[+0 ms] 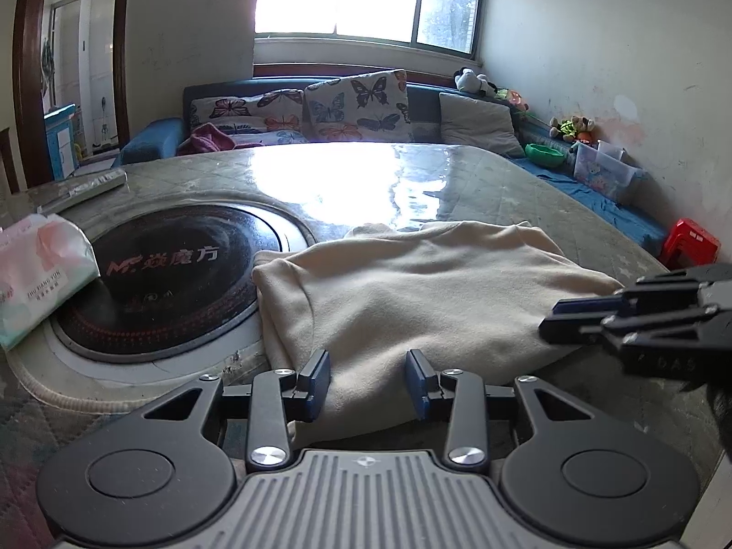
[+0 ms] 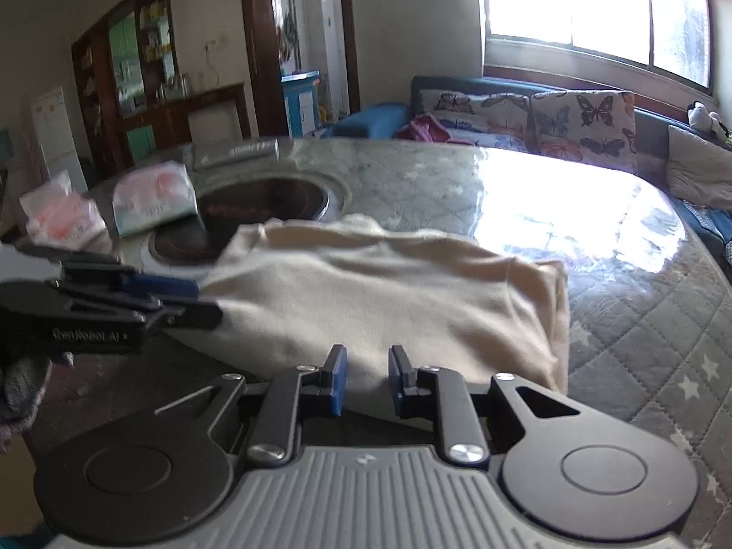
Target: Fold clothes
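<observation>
Living-room table (image 1: 526, 192) under a clear cover carries a cream garment (image 1: 411, 288), already folded into a compact rectangle at the near edge beside the inset induction hob (image 1: 174, 270). Both tools stand released at its near hem, left gripper (image 1: 368, 382) and right gripper (image 2: 366, 377) grasping nothing, apparently placed for another fold. Only the right view shows two tissue packs (image 2: 153, 201); the left shows one.

Left gripper (image 1: 368, 382): held low and level, jaws parted with a clear gap, nothing clamped between them.
Right gripper (image 2: 366, 377): held low alongside, jaws parted more narrowly, nothing gripped; seen side-on from the left wrist view.
</observation>
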{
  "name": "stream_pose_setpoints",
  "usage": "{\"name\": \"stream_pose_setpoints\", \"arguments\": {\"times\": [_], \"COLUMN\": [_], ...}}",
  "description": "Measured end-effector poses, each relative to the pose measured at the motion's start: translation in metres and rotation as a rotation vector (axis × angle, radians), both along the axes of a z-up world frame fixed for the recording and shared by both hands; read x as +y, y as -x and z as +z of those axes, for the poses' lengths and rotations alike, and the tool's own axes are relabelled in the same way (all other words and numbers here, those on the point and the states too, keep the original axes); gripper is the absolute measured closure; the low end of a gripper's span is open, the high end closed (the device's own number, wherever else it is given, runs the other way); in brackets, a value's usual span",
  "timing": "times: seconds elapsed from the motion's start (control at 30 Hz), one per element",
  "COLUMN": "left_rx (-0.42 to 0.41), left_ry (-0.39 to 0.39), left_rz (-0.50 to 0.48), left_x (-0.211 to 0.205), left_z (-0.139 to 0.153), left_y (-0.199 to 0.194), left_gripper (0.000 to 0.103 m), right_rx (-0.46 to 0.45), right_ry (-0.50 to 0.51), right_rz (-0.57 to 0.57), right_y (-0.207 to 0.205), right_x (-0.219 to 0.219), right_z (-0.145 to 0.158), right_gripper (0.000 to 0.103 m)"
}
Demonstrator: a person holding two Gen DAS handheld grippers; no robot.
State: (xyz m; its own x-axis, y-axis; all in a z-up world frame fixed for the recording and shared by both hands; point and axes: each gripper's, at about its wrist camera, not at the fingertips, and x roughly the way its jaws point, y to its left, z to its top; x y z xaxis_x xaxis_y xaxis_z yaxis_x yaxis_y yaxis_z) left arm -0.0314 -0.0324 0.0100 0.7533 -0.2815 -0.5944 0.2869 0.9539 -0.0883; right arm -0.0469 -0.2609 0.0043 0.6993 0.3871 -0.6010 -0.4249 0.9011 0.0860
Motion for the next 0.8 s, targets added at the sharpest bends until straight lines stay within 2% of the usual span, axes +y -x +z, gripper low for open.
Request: {"name": "stream_pose_setpoints", "arguments": {"times": [0.17,0.27,0.4,0.5,0.63,0.7,0.77,0.8], "left_rx": [-0.008,0.023,0.045,0.043,0.054,0.06,0.067,0.069], "left_ry": [0.013,-0.004,0.012,0.004,0.001,0.005,0.011,0.015], "left_rz": [0.026,0.036,0.044,0.04,0.042,0.045,0.048,0.051], "left_x": [0.009,0.01,0.014,0.014,0.013,0.013,0.014,0.014], "left_z": [0.006,-0.002,-0.008,-0.006,-0.008,-0.007,-0.005,-0.004], "left_y": [-0.001,-0.005,-0.007,-0.008,-0.01,-0.01,-0.01,-0.011], "left_gripper": [0.063,0.064,0.063,0.063,0.063,0.063,0.062,0.062], "right_rx": [-0.028,0.012,0.024,-0.005,0.033,0.025,0.016,0.011], "right_ry": [0.022,0.01,-0.018,-0.036,-0.007,-0.008,-0.017,-0.023], "right_rz": [-0.086,-0.122,-0.126,-0.141,-0.154,-0.146,-0.137,-0.133], "right_y": [0.0,-0.004,-0.004,-0.005,-0.013,-0.012,-0.01,-0.009], "right_x": [-0.023,-0.038,-0.044,-0.049,-0.051,-0.051,-0.049,-0.048], "right_z": [0.004,-0.003,-0.004,0.003,-0.006,-0.006,-0.001,0.001], "right_gripper": [0.084,0.084,0.084,0.084,0.084,0.084,0.079,0.073]}}
